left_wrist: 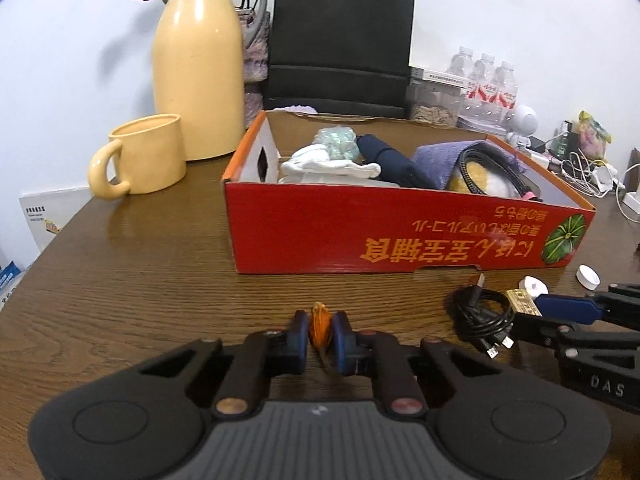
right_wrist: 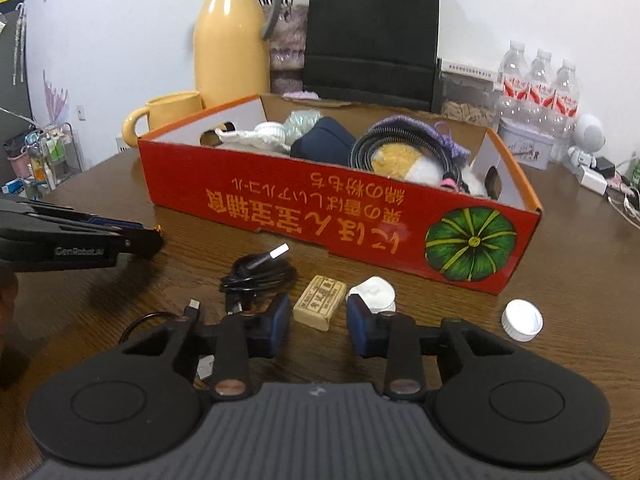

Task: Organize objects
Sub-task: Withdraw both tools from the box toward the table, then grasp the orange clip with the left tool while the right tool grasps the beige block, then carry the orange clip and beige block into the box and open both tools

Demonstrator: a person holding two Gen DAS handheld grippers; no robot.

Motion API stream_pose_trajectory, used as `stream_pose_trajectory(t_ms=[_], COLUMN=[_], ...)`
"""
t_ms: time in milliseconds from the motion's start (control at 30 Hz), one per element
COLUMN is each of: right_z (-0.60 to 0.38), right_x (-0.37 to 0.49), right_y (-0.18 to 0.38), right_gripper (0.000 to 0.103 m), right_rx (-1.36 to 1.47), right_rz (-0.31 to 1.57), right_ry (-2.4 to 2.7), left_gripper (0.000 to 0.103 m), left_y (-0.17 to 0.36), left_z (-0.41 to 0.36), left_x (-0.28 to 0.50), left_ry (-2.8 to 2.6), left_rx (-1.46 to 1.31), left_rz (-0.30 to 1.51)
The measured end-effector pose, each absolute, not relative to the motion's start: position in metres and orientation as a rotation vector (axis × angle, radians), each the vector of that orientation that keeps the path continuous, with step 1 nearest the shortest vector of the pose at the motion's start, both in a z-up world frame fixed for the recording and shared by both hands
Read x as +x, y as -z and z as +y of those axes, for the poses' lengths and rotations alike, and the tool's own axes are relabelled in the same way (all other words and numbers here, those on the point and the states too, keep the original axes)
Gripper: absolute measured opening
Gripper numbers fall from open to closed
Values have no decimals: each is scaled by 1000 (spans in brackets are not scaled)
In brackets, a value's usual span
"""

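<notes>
My left gripper (left_wrist: 320, 338) is shut on a small orange wrapped object (left_wrist: 320, 326), just above the wooden table (left_wrist: 140, 280) in front of the red cardboard box (left_wrist: 400, 232). The box holds white cloth, a dark blue roll, purple knit and a coiled black cable. My right gripper (right_wrist: 318, 320) is open, its fingers on either side of a small beige block (right_wrist: 320, 307) on the table. A coiled black USB cable (right_wrist: 256, 276) lies by its left finger. A white round piece (right_wrist: 372, 294) sits by its right finger, and a white bottle cap (right_wrist: 522, 320) further right.
A yellow mug (left_wrist: 140, 156) and a yellow thermos jug (left_wrist: 200, 60) stand behind the box on the left. A black paper bag (left_wrist: 340, 40) stands at the back. Water bottles (right_wrist: 540, 84), a tin, a small white robot figure and chargers crowd the right rear.
</notes>
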State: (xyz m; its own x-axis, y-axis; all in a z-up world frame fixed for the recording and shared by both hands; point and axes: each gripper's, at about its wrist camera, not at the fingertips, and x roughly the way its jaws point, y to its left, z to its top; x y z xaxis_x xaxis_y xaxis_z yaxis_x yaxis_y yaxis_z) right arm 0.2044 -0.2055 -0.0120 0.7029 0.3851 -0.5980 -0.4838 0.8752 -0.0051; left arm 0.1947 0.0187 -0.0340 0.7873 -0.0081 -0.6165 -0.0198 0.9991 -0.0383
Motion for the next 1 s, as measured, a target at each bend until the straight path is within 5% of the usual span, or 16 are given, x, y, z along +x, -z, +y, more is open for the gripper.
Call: stream_pose_trajectory(t_ms=[33, 1000], right_z=[-205, -212], right_x=[205, 194], right_y=[12, -35], right_gripper=[25, 24], right_rx=[-163, -117], right_rz=[628, 402], right_ry=[-487, -503], left_gripper=[12, 11], left_y=[34, -27], left_z=[18, 11], left_x=[194, 184], left_ry=[-6, -24], left_rx=[-40, -49], left_rz=[662, 461])
